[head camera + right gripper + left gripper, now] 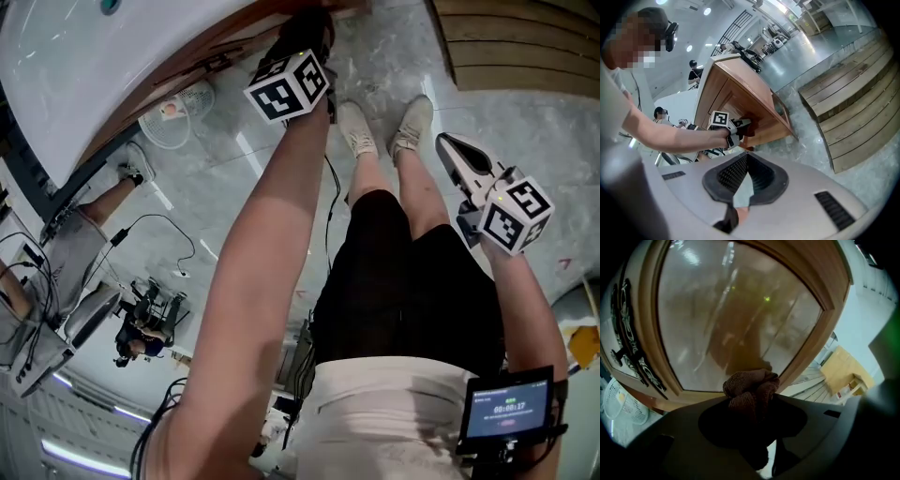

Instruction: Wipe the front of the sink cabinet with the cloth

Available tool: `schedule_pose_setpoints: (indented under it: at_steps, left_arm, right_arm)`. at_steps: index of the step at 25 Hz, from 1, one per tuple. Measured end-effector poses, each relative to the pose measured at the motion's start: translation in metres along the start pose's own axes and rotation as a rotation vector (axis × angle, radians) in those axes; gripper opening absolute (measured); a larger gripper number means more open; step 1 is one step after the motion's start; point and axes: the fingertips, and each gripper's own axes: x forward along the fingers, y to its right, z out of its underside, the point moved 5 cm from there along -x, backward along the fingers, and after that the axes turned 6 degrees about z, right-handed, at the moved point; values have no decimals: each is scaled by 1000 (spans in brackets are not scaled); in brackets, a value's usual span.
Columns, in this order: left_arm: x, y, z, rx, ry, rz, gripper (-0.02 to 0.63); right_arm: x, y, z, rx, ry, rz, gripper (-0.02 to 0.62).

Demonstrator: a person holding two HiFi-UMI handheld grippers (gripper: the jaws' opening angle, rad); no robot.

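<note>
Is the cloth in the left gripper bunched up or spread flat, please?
Bunched up: the cloth forms a brown wad clamped in the left gripper.

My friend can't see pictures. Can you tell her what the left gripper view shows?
A bunched brown cloth is pinched in the left gripper, close in front of a shiny cabinet door with a wooden frame.

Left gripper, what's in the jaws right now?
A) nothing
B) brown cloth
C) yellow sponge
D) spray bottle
B: the left gripper view shows the left gripper shut on a bunched brown cloth, held in front of the cabinet door's glass panel.
</note>
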Motion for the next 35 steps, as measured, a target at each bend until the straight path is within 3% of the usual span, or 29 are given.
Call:
schedule_pose_setpoints:
  at_steps: [4,10,17,28,35]
  left_arm:
    - [-10,-11,4,-9,26,-35,169]
    - [-32,-37,9,-98,93,-102,169]
    - [-64,-63,9,-120,157,-159,167]
    - [-69,-102,28,-111,87,-196,167]
    - [-57,-115,34,-153,59,-270,167]
  right_arm:
    - [-2,2,4,-9,-25,-2,12]
    - [6,-5,5,-37,-67,-17,12]
    - [13,-8,-4,-56,-73,-27,12]
    - [17,-10,-8,-46,-46,-44,12]
    - [6,-2,4,-12,-35,-19,12]
